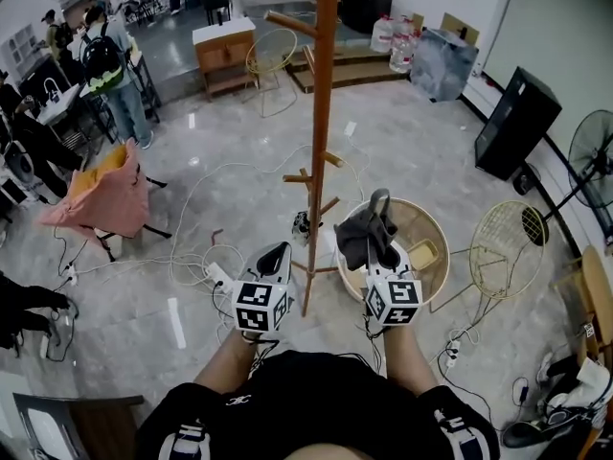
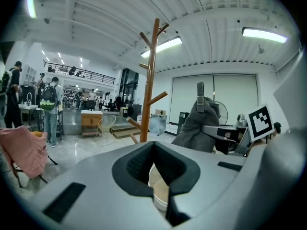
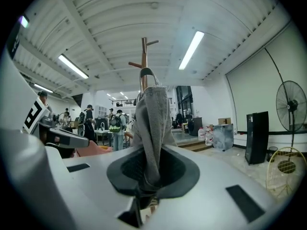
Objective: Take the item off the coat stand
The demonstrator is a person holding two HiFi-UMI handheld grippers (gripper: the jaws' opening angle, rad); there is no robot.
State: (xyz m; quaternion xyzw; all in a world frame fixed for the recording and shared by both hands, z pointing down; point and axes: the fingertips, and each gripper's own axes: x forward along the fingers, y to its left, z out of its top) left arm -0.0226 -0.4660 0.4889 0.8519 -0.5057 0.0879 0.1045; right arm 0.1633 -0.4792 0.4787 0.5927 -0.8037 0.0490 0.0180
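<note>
One basket, tan object inside, garment gripped

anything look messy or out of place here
Loose white cables sprawl in tangles over the floor left of the coat stand. Nothing else stands out: the grey garment is pinched in the right gripper, clear of the stand's pegs.

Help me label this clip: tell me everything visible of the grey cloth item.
The grey cloth item is soft, felt-like fabric, bunched, with a dark strap loop at its top. The right gripper is shut on its lower part, holding it upright beside the coat stand, not hung on it.
</note>
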